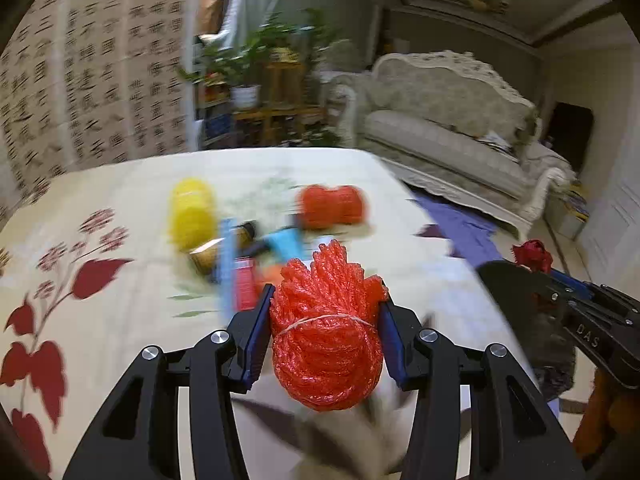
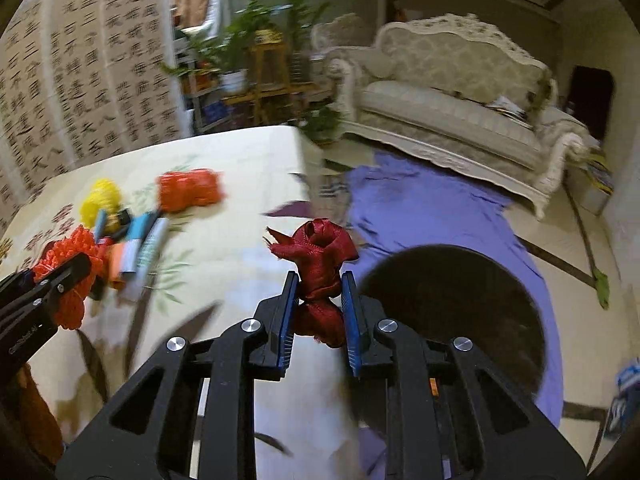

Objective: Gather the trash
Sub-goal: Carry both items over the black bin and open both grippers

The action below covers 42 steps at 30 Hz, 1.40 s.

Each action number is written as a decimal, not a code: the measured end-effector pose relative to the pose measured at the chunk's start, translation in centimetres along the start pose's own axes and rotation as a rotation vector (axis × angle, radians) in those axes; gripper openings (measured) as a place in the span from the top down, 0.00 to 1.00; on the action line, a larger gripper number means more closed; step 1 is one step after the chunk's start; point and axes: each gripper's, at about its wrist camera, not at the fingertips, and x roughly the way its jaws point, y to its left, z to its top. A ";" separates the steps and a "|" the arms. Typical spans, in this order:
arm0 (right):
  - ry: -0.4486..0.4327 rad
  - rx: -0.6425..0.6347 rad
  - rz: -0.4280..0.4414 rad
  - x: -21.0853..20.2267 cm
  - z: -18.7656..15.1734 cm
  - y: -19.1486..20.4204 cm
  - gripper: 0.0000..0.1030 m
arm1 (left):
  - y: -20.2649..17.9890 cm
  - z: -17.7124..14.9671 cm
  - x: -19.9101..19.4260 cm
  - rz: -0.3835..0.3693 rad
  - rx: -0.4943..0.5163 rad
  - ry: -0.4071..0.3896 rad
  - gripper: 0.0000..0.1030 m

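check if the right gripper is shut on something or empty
Shut: the right gripper clamps a dark red ribbon bundle between its blue pads.

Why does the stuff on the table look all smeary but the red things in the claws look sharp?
Left wrist view: the orange mesh bundle moves along with the left gripper, so it stays sharp, while the yellow bundle behind is motion-blurred. Right wrist view: same with the dark red ribbon in the right gripper; the fisheye lens bends the edges.
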 end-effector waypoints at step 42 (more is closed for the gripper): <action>0.000 0.244 -0.130 1.7 -3.7 -12.8 0.54 | -16.3 -0.1 7.7 -0.147 0.266 0.102 0.29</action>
